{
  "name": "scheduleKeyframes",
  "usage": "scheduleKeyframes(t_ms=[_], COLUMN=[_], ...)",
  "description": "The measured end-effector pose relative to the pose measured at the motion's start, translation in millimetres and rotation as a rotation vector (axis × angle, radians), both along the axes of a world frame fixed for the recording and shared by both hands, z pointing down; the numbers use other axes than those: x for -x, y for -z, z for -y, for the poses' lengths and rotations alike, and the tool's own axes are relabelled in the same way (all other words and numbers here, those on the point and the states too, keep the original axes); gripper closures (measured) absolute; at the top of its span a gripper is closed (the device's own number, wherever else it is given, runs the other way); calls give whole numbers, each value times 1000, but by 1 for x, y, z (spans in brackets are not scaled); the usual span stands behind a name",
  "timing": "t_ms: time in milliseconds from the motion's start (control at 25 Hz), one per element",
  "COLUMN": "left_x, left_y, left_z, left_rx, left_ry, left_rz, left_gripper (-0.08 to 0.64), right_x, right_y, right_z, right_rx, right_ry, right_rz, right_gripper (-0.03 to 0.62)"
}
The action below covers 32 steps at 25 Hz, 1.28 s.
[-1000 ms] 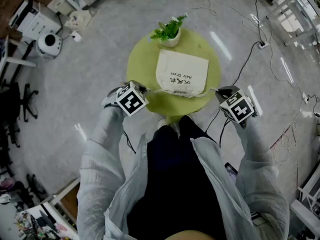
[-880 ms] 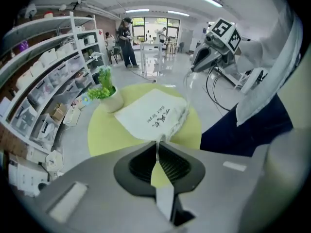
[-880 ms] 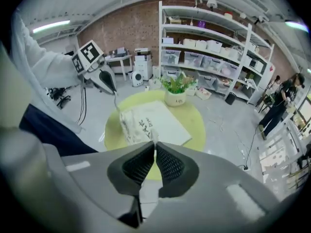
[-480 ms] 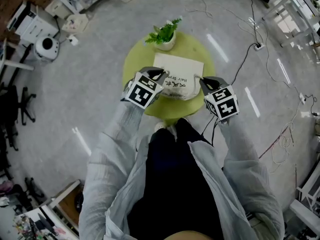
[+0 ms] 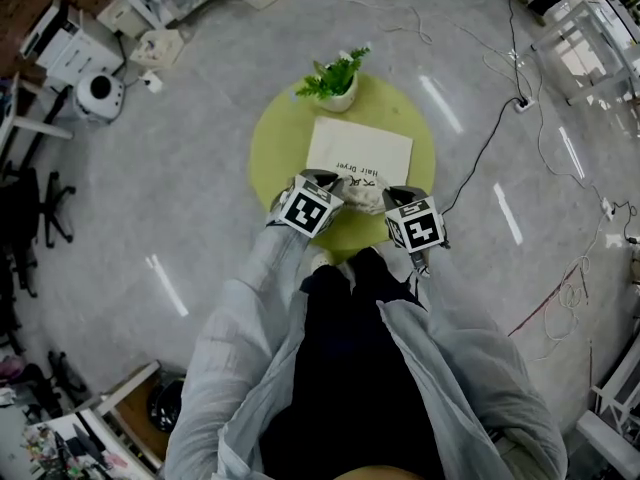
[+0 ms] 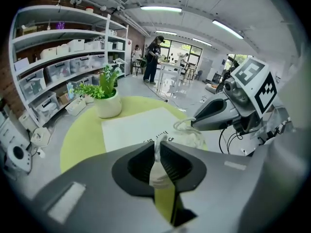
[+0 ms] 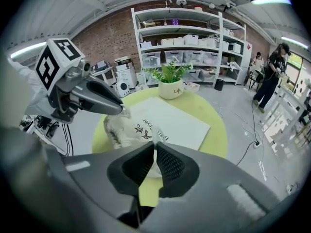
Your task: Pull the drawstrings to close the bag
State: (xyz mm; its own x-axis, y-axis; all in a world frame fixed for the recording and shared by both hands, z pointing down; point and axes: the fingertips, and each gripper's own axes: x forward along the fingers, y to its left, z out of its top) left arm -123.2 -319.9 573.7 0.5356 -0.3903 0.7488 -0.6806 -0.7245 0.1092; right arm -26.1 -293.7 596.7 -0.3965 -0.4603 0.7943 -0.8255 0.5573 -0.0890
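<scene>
A white cloth drawstring bag with black print lies flat on the round yellow-green table. Its near end is gathered into a bunch. My left gripper is at the bunch's left side. In the left gripper view its jaws pinch a white drawstring and are opening slightly. My right gripper is at the bunch's right side. In the right gripper view it is shut on a white drawstring end. The two grippers face each other closely across the bunch.
A potted green plant stands at the table's far edge, beyond the bag. Cables run over the floor to the right. Shelving with bins and a white device stand further off. People stand far away.
Both grippers have come inward from wide apart at the table's sides to either side of the bag's near end. That end is now bunched tighter.
</scene>
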Motion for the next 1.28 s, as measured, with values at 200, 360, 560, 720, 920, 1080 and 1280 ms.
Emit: scheduleKeyframes(t_ms=[200,360,560,720,920,1080,1280], left_x=[3,9,22,31,39,41,43], left_y=[2,7,18,36,59,84,119], left_z=[-14,-27,-40,-42,-48,-47,-44], left_rx=[76,114,116,96,53,15,-68], left_ry=[-1,-12,18,78,137,167,196], left_rz=[-60,-117,-175,-261,-347,-438,-522], left_gripper=[346,214,173,175,185,199,256], right_x=[3,0,-1,2,3,6,10], right_y=[-1,10,30,54,91,122,160], right_z=[-5,-9,-19,-23,-22,-17,-18], right_rx=[35,35,24,4,-51,-108,-174], right_ry=[8,13,-10,-38,-67,-63,-60], right_rz=[69,130,217,322,432,509,628], right_gripper=[362,233,206,204,204,204,227])
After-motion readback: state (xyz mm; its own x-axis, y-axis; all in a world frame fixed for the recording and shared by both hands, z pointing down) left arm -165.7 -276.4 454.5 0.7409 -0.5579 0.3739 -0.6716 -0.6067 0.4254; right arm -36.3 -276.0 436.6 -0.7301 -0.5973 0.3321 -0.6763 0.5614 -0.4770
